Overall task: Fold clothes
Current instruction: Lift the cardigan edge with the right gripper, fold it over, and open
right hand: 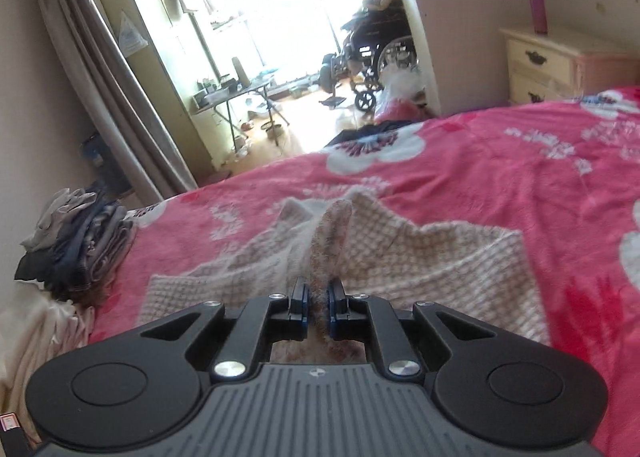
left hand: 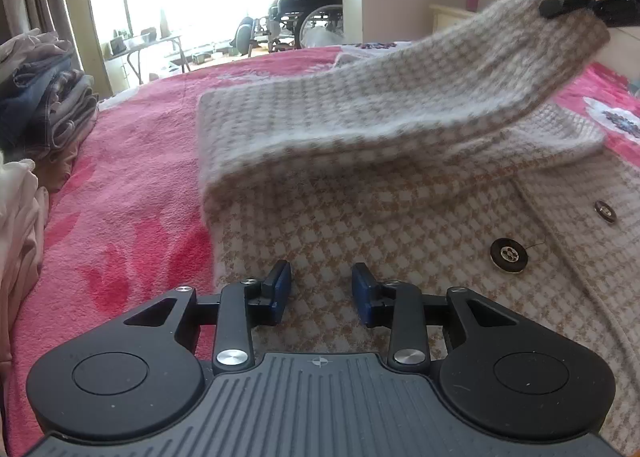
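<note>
Your right gripper [right hand: 316, 307] is clamped on the end of the sleeve [left hand: 400, 97] of that houndstooth jacket [left hand: 360, 241], pinching the cuff fabric between the blue pads. In the left wrist view you can see it up in the top right corner, holding the sleeve off the bed [left hand: 132, 185] so it arcs back over the jacket body. Your left gripper [left hand: 322, 295] has its jaws apart and nothing in them, hovering just over the jacket front, near the lower hem side from what I can tell.

The jacket is spread on the pink floral bed cover with the button [left hand: 509, 255] placket off to the right of your left gripper. The sleeve's long axis runs from the shoulder fold at the left edge of the jacket diagonally up and right toward your right gripper. That's the thing that matters, I'd guess: the sleeve wants to come down across the chest, so the right hand is the one doing the work, lowering along that same diagonal.

The left gripper is closest to the body panel, so it's well placed to pin the fabric if the jacket drags. There's a pile of folded clothes [left hand: 52, 105] off to the left, well apart from all this.
</note>
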Demonstrator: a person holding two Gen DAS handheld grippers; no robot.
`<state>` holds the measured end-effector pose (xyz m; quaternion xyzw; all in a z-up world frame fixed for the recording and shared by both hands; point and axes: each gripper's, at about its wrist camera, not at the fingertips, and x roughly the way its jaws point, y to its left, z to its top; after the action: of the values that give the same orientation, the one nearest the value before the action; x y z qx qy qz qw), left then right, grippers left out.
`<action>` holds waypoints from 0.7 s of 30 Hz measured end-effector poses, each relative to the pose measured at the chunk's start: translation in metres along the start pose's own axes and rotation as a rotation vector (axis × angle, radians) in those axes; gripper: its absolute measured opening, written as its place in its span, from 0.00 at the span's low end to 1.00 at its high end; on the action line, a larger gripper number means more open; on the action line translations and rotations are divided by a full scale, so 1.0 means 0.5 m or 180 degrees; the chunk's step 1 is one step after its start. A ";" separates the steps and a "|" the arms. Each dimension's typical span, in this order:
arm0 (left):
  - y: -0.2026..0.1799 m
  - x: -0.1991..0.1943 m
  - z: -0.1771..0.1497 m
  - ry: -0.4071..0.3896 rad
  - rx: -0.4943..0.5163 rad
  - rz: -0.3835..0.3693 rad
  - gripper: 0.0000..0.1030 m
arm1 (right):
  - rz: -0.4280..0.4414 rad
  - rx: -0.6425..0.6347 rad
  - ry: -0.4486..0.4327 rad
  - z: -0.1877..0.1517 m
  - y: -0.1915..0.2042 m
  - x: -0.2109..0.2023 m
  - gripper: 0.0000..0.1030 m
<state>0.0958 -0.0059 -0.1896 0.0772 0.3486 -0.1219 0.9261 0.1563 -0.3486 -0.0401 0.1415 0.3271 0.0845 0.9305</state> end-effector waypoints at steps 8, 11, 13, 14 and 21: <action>0.006 -0.004 0.017 -0.0065 -0.0051 0.0013 0.33 | -0.0193 -0.0053 0.0024 -0.008 -0.030 0.003 0.10; 0.012 0.005 0.043 -0.0189 -0.0026 0.0070 0.33 | -0.0158 -0.0056 -0.0005 -0.004 -0.025 -0.003 0.10; 0.015 0.024 0.062 -0.0240 0.0000 0.0094 0.33 | -0.0137 -0.0088 -0.0044 0.004 -0.018 -0.008 0.10; 0.019 0.033 0.069 -0.0250 -0.0015 0.0114 0.33 | -0.0146 -0.0121 -0.0069 0.008 -0.015 -0.009 0.10; 0.038 0.063 0.058 -0.0087 -0.0231 0.0209 0.33 | -0.0258 -0.0176 -0.0073 0.012 -0.028 0.008 0.10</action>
<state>0.1423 0.0004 -0.1877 0.0532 0.3374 -0.0798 0.9365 0.1639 -0.3622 -0.0426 0.1034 0.3195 0.0542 0.9404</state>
